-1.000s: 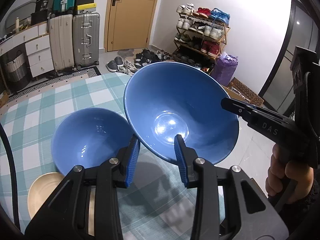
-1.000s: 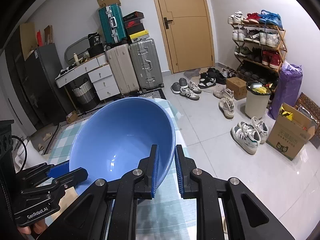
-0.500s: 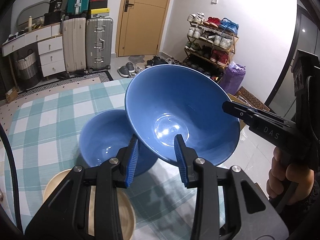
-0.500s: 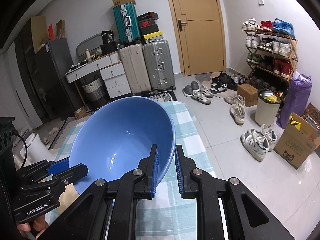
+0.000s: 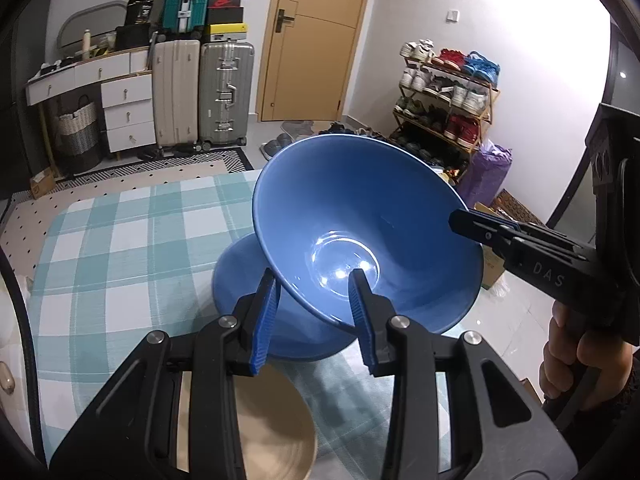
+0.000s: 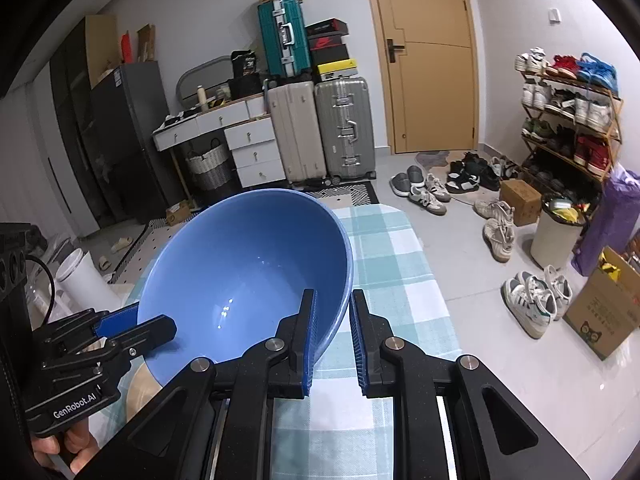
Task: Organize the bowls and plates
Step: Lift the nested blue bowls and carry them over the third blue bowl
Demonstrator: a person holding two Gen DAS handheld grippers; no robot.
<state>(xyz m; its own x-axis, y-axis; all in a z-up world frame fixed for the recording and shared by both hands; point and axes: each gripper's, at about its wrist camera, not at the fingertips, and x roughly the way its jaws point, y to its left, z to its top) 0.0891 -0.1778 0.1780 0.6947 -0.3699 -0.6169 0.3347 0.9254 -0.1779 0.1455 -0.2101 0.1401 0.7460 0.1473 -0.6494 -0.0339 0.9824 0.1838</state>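
Both grippers clamp opposite sides of the rim of one large blue bowl [image 5: 368, 240], which hangs tilted in the air above the table [image 5: 120, 240] with its checked green-and-white cloth. The left gripper [image 5: 316, 312] points forward and downward, and its blue-padded fingers [image 5: 266, 312] pinch the near edge of the bowl, one pad inside the wall and one outside. In the left wrist view the right gripper [image 5: 468, 216] comes in from the right side, its black fingers closed on the bowl's far right rim; the person's right hand [image 5: 576, 360] wraps the grip below it, fingers curled round the handle. In the right wrist view the right gripper [image 6: 332, 328] also slopes downward, with the bowl's rim nipped between its narrowly set pads. The left gripper [image 6: 120, 320] reaches in from the lower left of that view, and a bit of the left hand [image 6: 68, 448] shows under its handle. Directly beneath the raised bowl sits a smaller blue bowl [image 5: 248, 280] on the cloth, partly hidden by it; whether the two touch cannot be told. Just in front of that one, behind the left gripper's arms, lies a pale beige plate [image 5: 272, 428].
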